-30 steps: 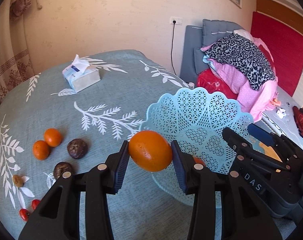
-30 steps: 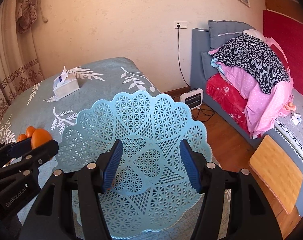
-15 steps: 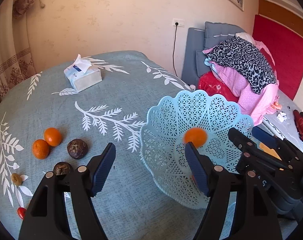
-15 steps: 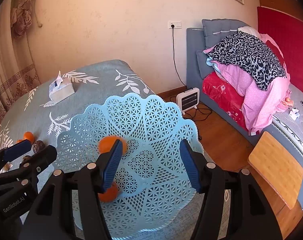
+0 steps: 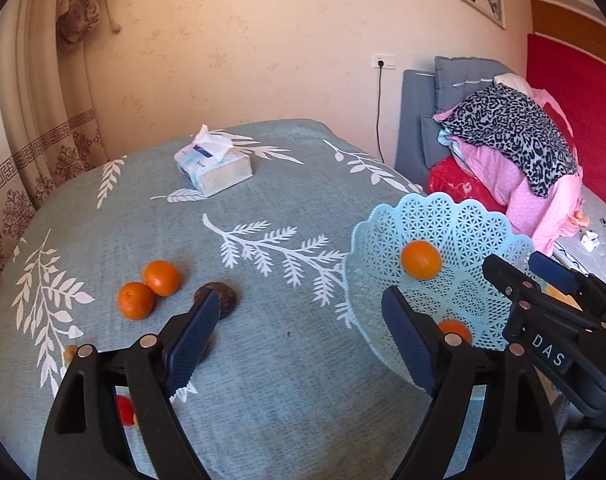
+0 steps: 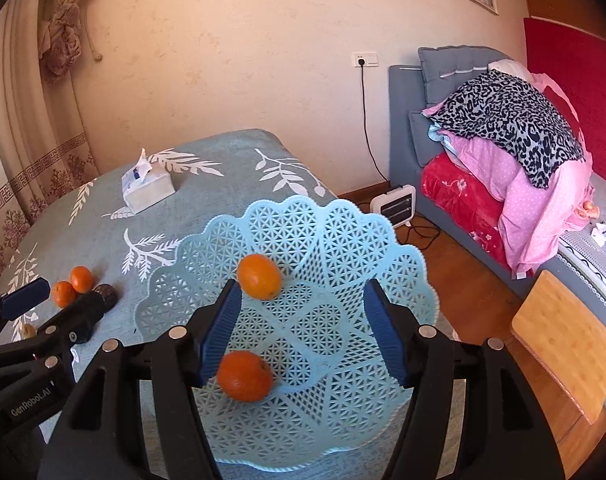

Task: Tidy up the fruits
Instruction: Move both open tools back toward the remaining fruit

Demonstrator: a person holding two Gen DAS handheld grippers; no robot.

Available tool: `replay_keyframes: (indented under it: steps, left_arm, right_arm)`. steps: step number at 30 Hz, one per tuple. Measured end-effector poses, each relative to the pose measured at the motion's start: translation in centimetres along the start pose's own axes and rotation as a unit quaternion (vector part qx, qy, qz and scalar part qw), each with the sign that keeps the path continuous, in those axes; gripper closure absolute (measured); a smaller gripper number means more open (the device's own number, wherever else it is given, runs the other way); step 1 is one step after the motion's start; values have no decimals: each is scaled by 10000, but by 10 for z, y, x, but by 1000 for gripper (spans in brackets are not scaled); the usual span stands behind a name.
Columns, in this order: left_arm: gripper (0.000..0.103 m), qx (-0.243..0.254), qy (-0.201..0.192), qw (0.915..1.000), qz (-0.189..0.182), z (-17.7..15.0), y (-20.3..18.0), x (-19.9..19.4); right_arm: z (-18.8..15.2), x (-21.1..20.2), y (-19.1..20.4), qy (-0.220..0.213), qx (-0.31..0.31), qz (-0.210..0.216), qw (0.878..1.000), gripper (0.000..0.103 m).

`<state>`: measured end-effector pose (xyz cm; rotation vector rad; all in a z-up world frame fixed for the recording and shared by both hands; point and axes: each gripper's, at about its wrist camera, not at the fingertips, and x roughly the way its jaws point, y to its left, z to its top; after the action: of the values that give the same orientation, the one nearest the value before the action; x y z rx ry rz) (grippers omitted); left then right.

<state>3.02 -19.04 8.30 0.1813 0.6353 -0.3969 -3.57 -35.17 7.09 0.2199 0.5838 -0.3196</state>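
The left tool [image 5: 297, 350] stood wide open and empty above the leaf-patterned teal tabletop [image 5: 263, 380]. The right tool [image 6: 303, 336] was also open, hovering over the pale blue lattice plastic basket [image 6: 343, 240], which held two round oranges [image 6: 260, 276]. Two small tangerines [image 5: 149, 288] lay touching on the cloth beside a dark brown wrinkled fruit [image 5: 225, 298].

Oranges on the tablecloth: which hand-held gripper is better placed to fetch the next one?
Left. The left hand-held gripper is open and empty, facing the two loose oranges. The right hand-held gripper is open over the blue basket, farther from them.
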Motion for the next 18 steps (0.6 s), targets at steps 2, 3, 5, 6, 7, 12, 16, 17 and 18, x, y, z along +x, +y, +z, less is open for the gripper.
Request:
replay_keyframes:
  steps: [2, 3, 5, 6, 7, 12, 16, 17, 18]
  left_arm:
    - [19, -102, -7, 9999, 38, -1, 9, -2]
    - [19, -141, -11, 9999, 56, -2, 12, -3]
    - [19, -200, -15, 9997, 103, -4, 19, -6]
    - [19, -224, -15, 9997, 135, -5, 22, -6]
    - [19, -241, -19, 9996, 161, -6, 25, -8]
    - [19, -348, -66, 9990, 279, -11, 42, -14]
    - [18, -403, -127, 9982, 415, -16, 55, -18]
    - [18, -417, -134, 9980, 452, -17, 58, -18]
    - [18, -438, -130, 9978, 490, -19, 62, -19]
  right_arm:
    - [-2, 0, 6, 8, -50, 49, 10000, 38]
    - [-2, 0, 8, 14, -68, 90, 9999, 38]
    - [-3, -1, 13, 30, -81, 168, 9998, 38]
    - [-4, -1, 15, 36, -89, 208, 9997, 38]
    - [-4, -2, 17, 37, -100, 231, 9997, 38]
    - [-6, -5, 32, 34, -238, 404, 9989, 37]
    - [-7, -4, 49, 69, -386, 559, 9977, 33]
    - [-8, -4, 54, 75, -437, 606, 9972, 31]
    - [-9, -4, 59, 86, -488, 649, 9967, 31]
